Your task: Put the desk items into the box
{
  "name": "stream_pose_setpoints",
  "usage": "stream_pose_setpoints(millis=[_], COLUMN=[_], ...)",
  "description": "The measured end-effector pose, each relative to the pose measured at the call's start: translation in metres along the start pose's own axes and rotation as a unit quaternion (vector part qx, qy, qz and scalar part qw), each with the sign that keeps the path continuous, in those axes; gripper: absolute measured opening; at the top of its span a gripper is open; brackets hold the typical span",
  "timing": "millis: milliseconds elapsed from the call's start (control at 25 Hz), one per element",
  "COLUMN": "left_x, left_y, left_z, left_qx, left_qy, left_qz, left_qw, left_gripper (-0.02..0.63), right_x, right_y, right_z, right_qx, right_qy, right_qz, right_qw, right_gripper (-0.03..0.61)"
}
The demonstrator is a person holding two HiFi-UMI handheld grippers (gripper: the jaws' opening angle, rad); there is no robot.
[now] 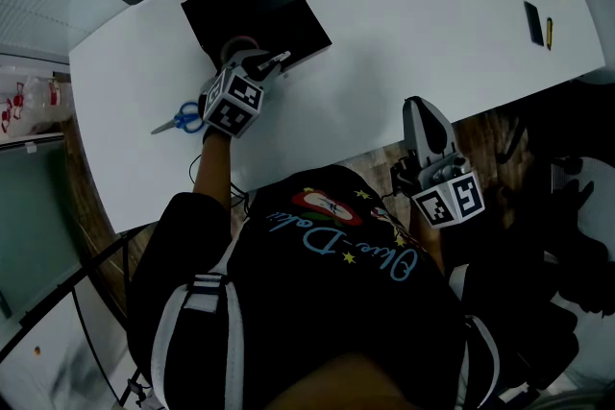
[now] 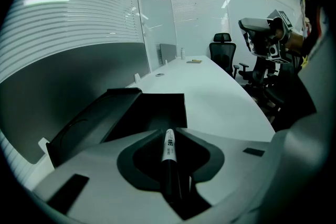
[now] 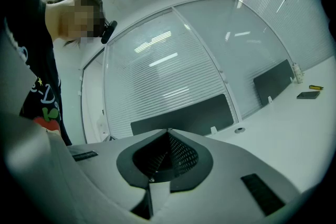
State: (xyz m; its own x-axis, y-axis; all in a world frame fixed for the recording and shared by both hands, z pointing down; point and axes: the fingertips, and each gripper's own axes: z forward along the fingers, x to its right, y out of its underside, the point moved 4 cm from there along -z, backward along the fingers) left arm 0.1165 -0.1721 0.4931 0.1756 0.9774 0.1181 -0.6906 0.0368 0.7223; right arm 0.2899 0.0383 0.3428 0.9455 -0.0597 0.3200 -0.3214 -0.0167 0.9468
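1. the white desk (image 1: 404, 53) carries everything; its near edge is cut off by the person's dark shirt in the head view.
2. the black box (image 1: 258, 12) lies open at the desk's far left, within reach of the left hand; its inside is too dark to tell what it holds.
3. the right gripper (image 3: 168, 132) is parked off the desk's near edge, pointing level, jaws clenched on nothing, probably waiting its turn.
4. the left gripper (image 1: 273, 62) tilts down at the box's near edge, jaws clamped on a marker (image 2: 168, 145) that lies lengthwise between them, its end aimed at the box so it should drop inside when released.
5. blue-handled scissors (image 1: 181, 120) rest on the desk just left of that gripper, not yet boxed.
6. a reddish ring (image 1: 240, 47) shows beside the jaws; what it is, i cannot tell.
7. a small flat black item (image 1: 533, 22) and a yellow stick (image 1: 549, 33) sit far right, too small to name.
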Motion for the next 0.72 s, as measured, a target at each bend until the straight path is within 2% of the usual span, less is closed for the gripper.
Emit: stream_pose_setpoints(millis=[200, 280, 560, 720], left_x=[0.000, 0.000, 0.004, 0.003], left_y=[0.000, -0.002, -0.003, -0.006], left_z=[-0.001, -0.002, -0.008, -0.019], left_qx=[0.002, 0.007, 0.014, 0.030], left_qy=[-0.001, -0.002, -0.009, -0.033], left_qz=[-0.001, -0.004, -0.010, -0.005], left_qw=[1.0000, 1.0000, 0.9998, 0.9990], left_gripper=[0.104, 0.127, 0.124, 0.058], right_x=[-0.001, -0.001, -0.003, -0.004], right_y=[0.000, -0.001, -0.001, 0.000], right_z=[-0.002, -0.003, -0.006, -0.006], right_qx=[0.001, 0.001, 0.002, 0.002], right_qy=[0.001, 0.000, -0.003, -0.010], right_qz=[0.001, 0.000, -0.001, 0.002], right_qw=[1.000, 1.000, 1.000, 1.000], right_gripper=[0.031, 0.031, 0.031, 0.031])
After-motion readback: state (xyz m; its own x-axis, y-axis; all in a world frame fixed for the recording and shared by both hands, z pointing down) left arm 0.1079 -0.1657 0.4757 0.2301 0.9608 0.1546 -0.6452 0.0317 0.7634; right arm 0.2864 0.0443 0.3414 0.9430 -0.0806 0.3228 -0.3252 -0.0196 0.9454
